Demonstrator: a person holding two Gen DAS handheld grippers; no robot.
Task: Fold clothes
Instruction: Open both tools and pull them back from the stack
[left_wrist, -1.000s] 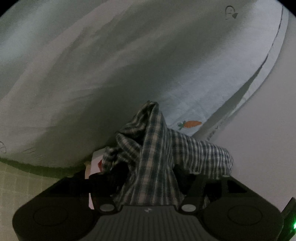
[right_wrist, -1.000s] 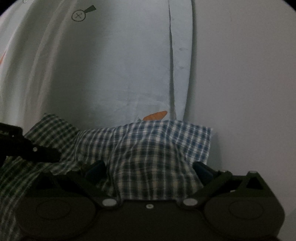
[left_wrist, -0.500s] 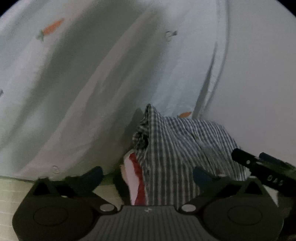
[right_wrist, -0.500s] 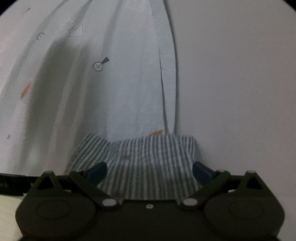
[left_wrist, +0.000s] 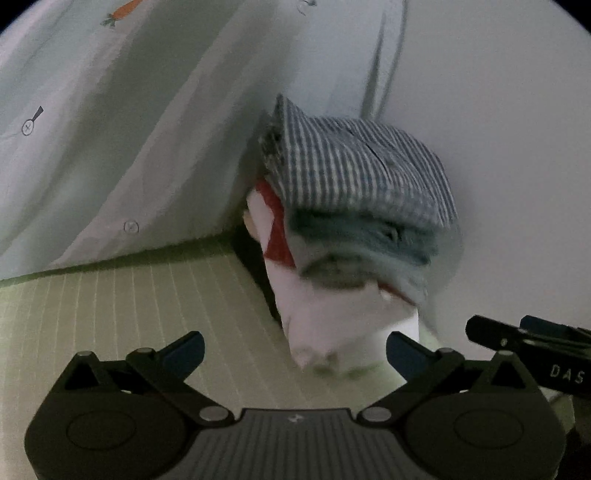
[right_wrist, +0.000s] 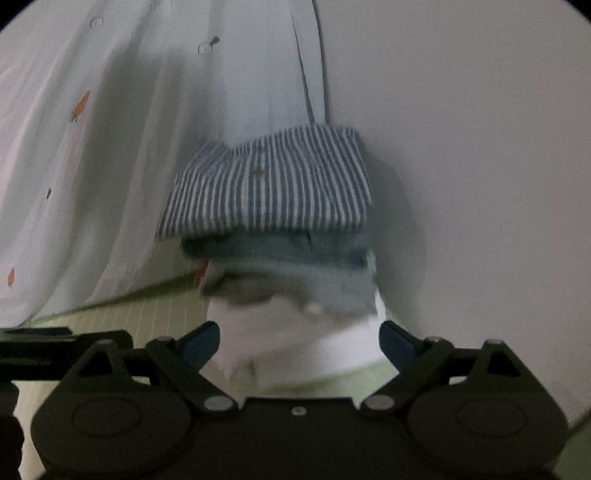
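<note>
A stack of folded clothes stands against the wall, blurred in both views. A blue-and-white checked shirt (left_wrist: 354, 166) (right_wrist: 273, 188) lies on top, over a blue garment (left_wrist: 365, 236) (right_wrist: 295, 247) and a white garment with red trim (left_wrist: 332, 314) (right_wrist: 295, 332). My left gripper (left_wrist: 294, 343) is open, just short of the white garment's near edge. My right gripper (right_wrist: 299, 332) has its jaws wide and closing; the white garment's lower edge shows between the fingers, and the pads do not press on it. The right gripper's finger (left_wrist: 528, 343) pokes in from the right.
The stack rests on a pale green mat (left_wrist: 129, 314) with thin grid lines. Behind and left hangs a light cloth (left_wrist: 110, 129) printed with small carrots. A plain white wall (right_wrist: 480, 147) stands on the right. The left gripper's body (right_wrist: 55, 347) crosses the right wrist view's left edge.
Both grippers have drawn back from the checked shirt. The left one let go of it and opened wide. The whole stack and the green mat have come into view.
</note>
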